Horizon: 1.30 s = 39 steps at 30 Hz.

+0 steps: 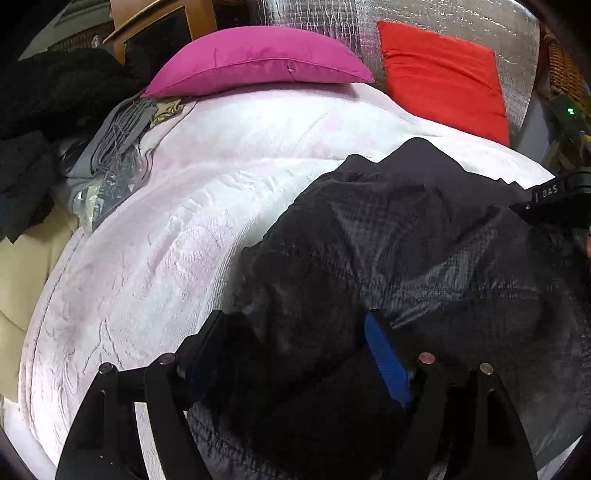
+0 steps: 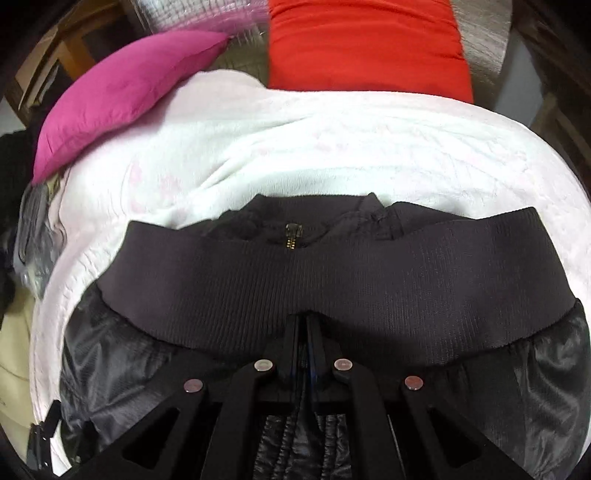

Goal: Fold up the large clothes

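Observation:
A black quilted jacket (image 1: 406, 251) lies on a white blanket (image 1: 207, 206) over a bed. In the left wrist view my left gripper (image 1: 295, 332) is open, its blue-padded fingers (image 1: 388, 365) wide apart with jacket fabric bunched between them. In the right wrist view my right gripper (image 2: 304, 325) is shut on the jacket's ribbed hem band (image 2: 332, 266), which is folded over toward the collar and zipper pull (image 2: 291, 236). The shiny jacket body (image 2: 122, 376) spreads on both sides below. The right gripper's body shows at the right edge of the left wrist view (image 1: 554, 199).
A magenta pillow (image 1: 258, 62) and a red pillow (image 1: 447, 74) rest at the head of the bed against a silver quilted panel (image 1: 332, 22). Folded grey clothes (image 1: 118, 136) and dark garments (image 1: 44, 110) pile at the left. A wooden chair (image 1: 159, 22) stands behind.

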### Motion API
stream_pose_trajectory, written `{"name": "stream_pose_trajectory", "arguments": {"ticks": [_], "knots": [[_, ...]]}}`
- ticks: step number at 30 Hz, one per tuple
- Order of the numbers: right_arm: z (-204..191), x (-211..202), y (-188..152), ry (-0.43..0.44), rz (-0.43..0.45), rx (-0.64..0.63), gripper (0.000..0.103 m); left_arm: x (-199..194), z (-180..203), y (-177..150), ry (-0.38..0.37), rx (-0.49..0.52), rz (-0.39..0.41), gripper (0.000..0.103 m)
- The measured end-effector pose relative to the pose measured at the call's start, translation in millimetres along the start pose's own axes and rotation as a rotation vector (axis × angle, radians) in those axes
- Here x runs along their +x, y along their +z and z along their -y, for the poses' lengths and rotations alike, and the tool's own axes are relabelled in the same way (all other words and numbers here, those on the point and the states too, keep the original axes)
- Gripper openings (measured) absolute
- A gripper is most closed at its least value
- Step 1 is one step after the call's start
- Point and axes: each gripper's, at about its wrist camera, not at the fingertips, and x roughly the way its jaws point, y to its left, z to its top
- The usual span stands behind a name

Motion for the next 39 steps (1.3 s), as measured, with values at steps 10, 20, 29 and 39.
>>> {"name": "stream_pose_trajectory", "arguments": {"ticks": [10, 20, 29, 39], "knots": [[43.9, -127.9, -48.9, 0.254, 0.199, 0.020, 0.008, -47.0, -44.5, 11.5, -0.135, -0.115, 0.070, 0.090], [155.0, -186.6, -158.2, 0.348, 0.369, 0.280, 0.088, -34.0, -71.8, 7.4, -0.190, -0.192, -0.001, 0.090], [220.5, -178.5, -158.9, 0.338, 0.358, 0.431, 0.088, -14.0, -80.8, 8.6, -0.259, -0.260, -0.084, 0.090], [218.3, -131.1, -135.8, 0.082, 0.274, 0.382, 0.077, 2.2, -40.2, 2.8, -0.133, -0.078, -0.066, 0.083]]}}
